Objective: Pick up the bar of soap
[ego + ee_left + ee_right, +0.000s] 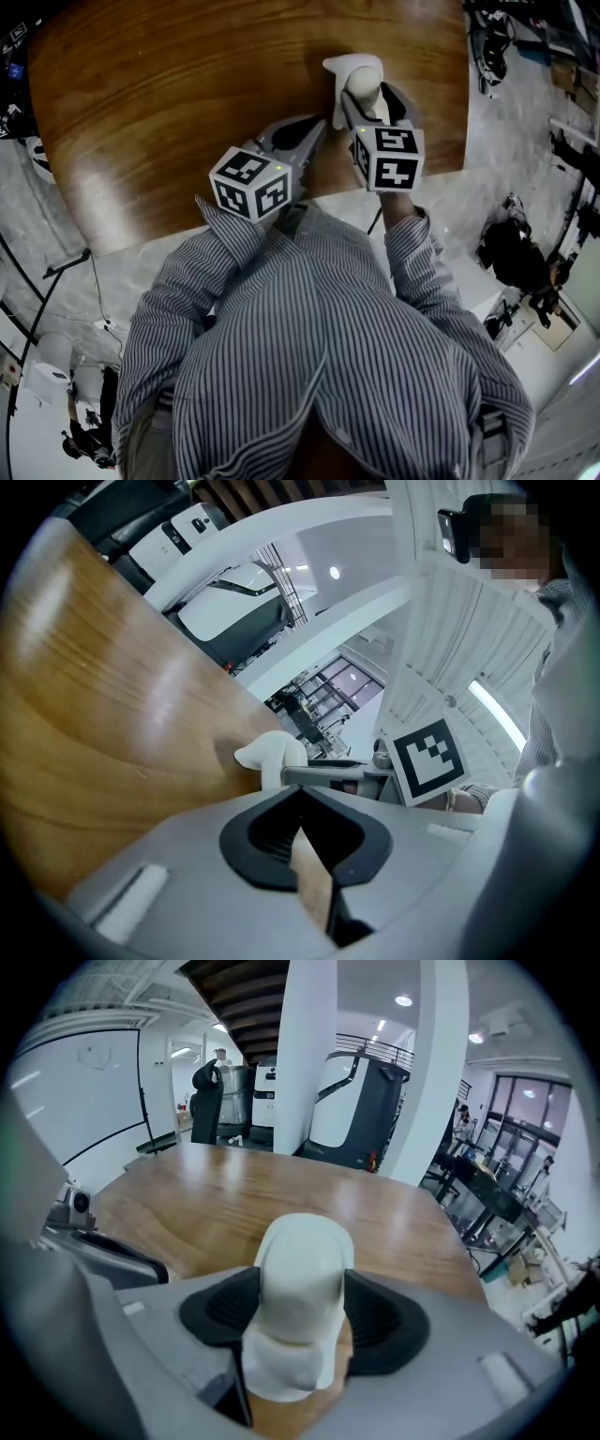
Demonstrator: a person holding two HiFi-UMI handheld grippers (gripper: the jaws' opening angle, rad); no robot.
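The white bar of soap (pixel 361 82) lies on the round wooden table (pixel 187 94) near its front right edge, with a paler rounded part at its near end. My right gripper (pixel 367 96) reaches over it. In the right gripper view the soap (pixel 300 1283) fills the gap between the black pads (pixel 217 1312), and the jaws stand wide around it. My left gripper (pixel 317 129) rests just left of the soap, shut with nothing in it. From the left gripper view (pixel 302 803) the soap (pixel 272 757) shows past the shut jaws.
The table's front edge (pixel 281 211) runs right under both grippers, with my striped shirt (pixel 309 347) below it. Dark equipment (pixel 511 253) and cables stand on the pale floor to the right. A stand (pixel 66 267) is at the left.
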